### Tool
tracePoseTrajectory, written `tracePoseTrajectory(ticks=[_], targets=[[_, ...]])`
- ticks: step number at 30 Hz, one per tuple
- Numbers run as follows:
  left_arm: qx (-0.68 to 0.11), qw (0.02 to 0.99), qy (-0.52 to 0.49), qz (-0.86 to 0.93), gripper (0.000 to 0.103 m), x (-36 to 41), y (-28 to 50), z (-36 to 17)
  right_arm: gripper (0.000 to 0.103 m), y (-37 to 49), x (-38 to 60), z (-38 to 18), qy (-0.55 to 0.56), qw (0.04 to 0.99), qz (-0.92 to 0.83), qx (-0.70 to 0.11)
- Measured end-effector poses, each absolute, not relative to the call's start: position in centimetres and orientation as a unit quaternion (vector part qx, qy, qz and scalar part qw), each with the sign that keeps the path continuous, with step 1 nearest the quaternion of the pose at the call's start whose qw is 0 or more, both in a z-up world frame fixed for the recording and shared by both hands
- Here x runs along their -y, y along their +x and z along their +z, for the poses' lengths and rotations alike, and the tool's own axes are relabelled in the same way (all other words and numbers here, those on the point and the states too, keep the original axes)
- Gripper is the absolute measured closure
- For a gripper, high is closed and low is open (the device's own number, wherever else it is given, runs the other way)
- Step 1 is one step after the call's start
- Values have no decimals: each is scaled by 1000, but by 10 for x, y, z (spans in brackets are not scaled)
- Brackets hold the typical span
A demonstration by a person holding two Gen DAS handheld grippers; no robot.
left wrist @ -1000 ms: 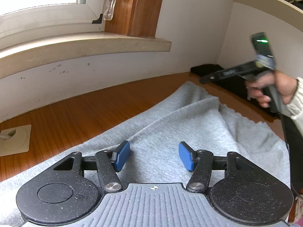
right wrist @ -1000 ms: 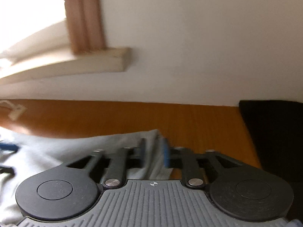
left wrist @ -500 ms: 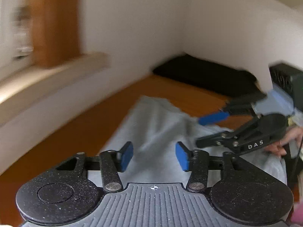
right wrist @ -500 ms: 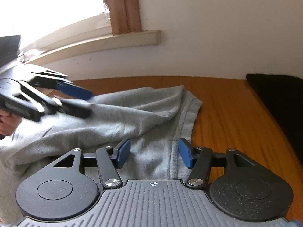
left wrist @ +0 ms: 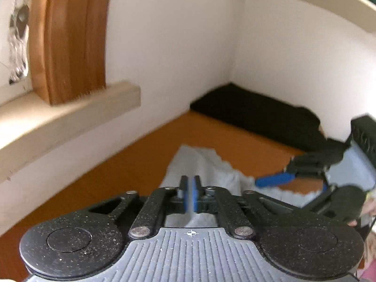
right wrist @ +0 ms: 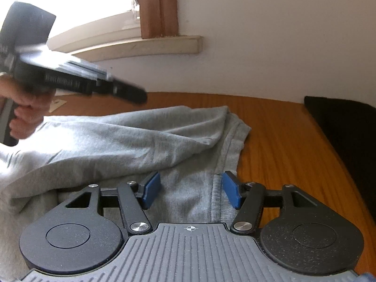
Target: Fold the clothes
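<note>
A grey knit garment [right wrist: 141,141] lies rumpled on the wooden table [right wrist: 282,129], with a fold thrown over its middle and a ribbed hem on the right. My right gripper [right wrist: 191,190] hovers low over that hem. Its jaws are opening and the pads stand apart without pressing the cloth. My left gripper [left wrist: 190,195] points at the garment's far corner [left wrist: 199,162]. Its jaws are closing and the blue pads are nearly together; I cannot tell whether cloth is caught there. From the right wrist view, the left gripper [right wrist: 138,97] sits at the fold's far edge. One blue right fingertip [left wrist: 273,180] shows.
A black folded cloth [left wrist: 258,110] lies in the far right corner against the white wall, also the black cloth [right wrist: 340,122]. A stone window sill [right wrist: 141,47] juts out above the table's back edge. A person's hand [right wrist: 21,108] grips the left handle.
The left gripper swung right toward the garment's far corner and its pads came nearly together. The right gripper came down over the hem and its jaws widened.
</note>
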State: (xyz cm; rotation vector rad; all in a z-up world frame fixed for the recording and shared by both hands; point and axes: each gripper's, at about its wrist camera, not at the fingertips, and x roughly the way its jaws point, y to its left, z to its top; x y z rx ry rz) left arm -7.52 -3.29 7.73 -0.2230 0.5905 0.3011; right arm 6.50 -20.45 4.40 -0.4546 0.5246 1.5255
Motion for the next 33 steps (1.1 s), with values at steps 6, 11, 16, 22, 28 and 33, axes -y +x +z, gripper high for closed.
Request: tracePoseTrajectory(ticks=[6, 11, 16, 22, 28, 33], targets=[[-327, 934, -100, 107, 51, 44, -64, 57, 44, 71, 205, 44, -187, 677, 670, -243], [-329, 934, -108, 83, 102, 40, -66, 54, 44, 70, 205, 43, -188, 680, 666, -242], [-248, 955, -135, 92, 102, 29, -92, 83, 43, 71, 205, 43, -187, 680, 667, -241], [-331, 924, -120, 151, 95, 11, -76, 56, 43, 72, 204, 42, -189, 682, 665, -240], [-302, 925, -125, 196, 51, 23, -103, 65, 42, 72, 204, 41, -192, 682, 663, -242], [-312, 920, -109, 209, 53, 62, -129, 72, 47, 81, 211, 45, -153, 682, 672, -245]])
